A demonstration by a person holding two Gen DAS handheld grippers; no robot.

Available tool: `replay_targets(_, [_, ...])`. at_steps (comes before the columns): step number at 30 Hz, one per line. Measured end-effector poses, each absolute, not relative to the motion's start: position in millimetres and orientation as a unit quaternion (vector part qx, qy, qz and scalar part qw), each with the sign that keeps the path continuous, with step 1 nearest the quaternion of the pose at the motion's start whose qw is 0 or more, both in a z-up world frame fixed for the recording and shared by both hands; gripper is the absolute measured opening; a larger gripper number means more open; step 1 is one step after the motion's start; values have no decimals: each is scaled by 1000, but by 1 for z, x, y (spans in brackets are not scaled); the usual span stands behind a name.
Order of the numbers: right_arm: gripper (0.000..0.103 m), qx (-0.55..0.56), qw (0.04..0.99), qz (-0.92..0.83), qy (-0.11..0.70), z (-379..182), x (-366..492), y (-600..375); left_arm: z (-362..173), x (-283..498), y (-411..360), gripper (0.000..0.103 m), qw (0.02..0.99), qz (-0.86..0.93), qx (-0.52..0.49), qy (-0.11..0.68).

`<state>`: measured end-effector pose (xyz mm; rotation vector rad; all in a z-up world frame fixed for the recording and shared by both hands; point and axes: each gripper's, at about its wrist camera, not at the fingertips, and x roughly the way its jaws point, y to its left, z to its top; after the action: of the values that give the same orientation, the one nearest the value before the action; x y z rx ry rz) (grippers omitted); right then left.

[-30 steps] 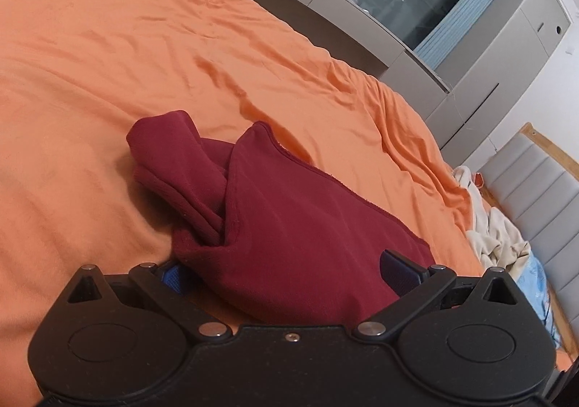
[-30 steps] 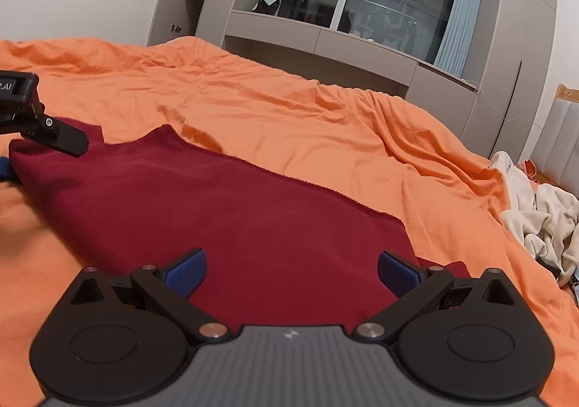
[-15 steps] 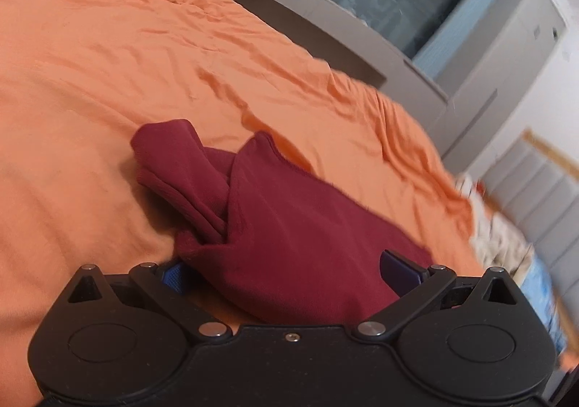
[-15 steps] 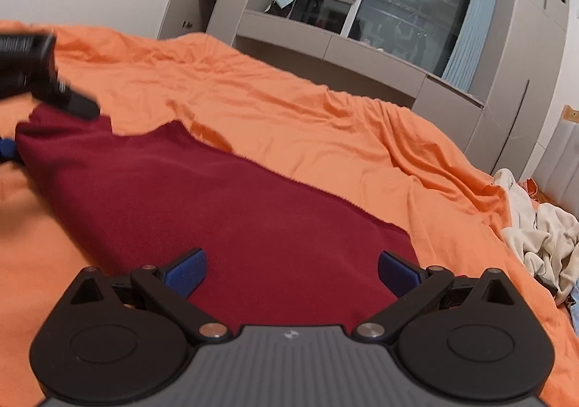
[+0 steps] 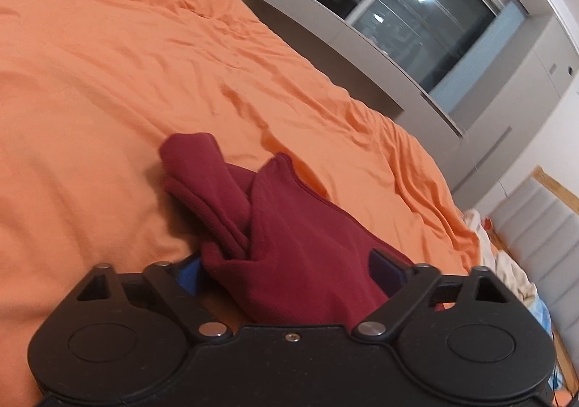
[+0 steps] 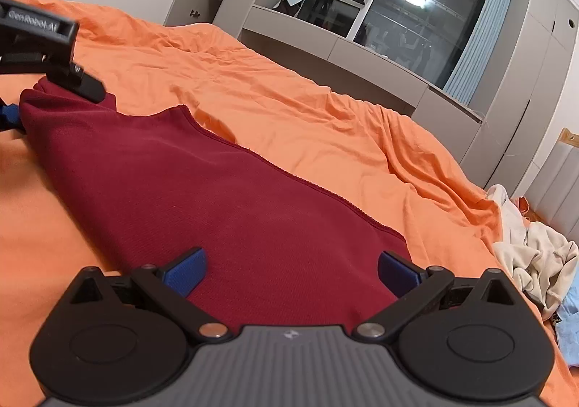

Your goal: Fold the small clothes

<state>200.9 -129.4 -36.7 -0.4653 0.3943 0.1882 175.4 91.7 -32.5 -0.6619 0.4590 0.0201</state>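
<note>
Dark red garment (image 6: 231, 211) spread over an orange bed sheet (image 6: 289, 117), running from the near right end toward the far left end, one long hemmed edge facing the window side

In the right wrist view: right gripper (image 6: 289, 271) low over the near end of the garment, jaws spread wide, blue pads (image 6: 184, 271) apart on either side with red cloth lying between them, not pinched. Far left, the left gripper (image 6: 21, 95) at the other end of the garment, black frame over a bunched corner, a blue pad just showing beside the cloth

In the left wrist view: left gripper (image 5: 286, 271) with jaws also spread wide, blue pad (image 5: 190, 275) at left and a darker one at right, garment (image 5: 289, 236) bulging up between them and draped over the near frame. Cannot tell whether the cloth merely rests there or is caught lower down. Ahead of the jaws, a rolled or folded sleeve-like part (image 5: 202, 175) twisted against the main body, lying on the sheet (image 5: 108, 81)

Pale cream clothes (image 6: 535, 255) heaped at the right edge of the bed, with a bit of light blue fabric (image 6: 568, 327) just beside them. Beyond the bed, a grey window seat and cabinets (image 6: 380, 59), a dark window (image 6: 416, 19) with a ceiling lamp reflected in it, and blue curtains at either side
</note>
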Motion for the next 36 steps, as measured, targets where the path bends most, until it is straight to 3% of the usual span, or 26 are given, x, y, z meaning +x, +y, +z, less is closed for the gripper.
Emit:
replay_targets(6, [103, -236, 948, 90, 191, -36, 199, -128, -36, 174, 92, 54, 920, 61, -318, 219])
replay_targets(13, [103, -192, 947, 118, 230, -23, 210, -145, -31, 180, 97, 27, 918, 72, -323, 218])
replay_targets(18, [103, -114, 951, 106, 267, -1, 227, -190, -11, 192, 88, 21, 934, 50, -287, 208])
replay_targets(23, [103, -65, 965, 41, 250, 25, 237, -249, 19, 217, 57, 20, 951, 3, -223, 213])
replay_targets(31, [103, 33, 973, -29, 226, 50, 245, -339, 59, 240, -32, 18, 966, -109, -113, 205])
replay_targets(36, [103, 70, 971, -49, 222, 51, 245, -374, 57, 234, -97, 18, 952, -202, -59, 222])
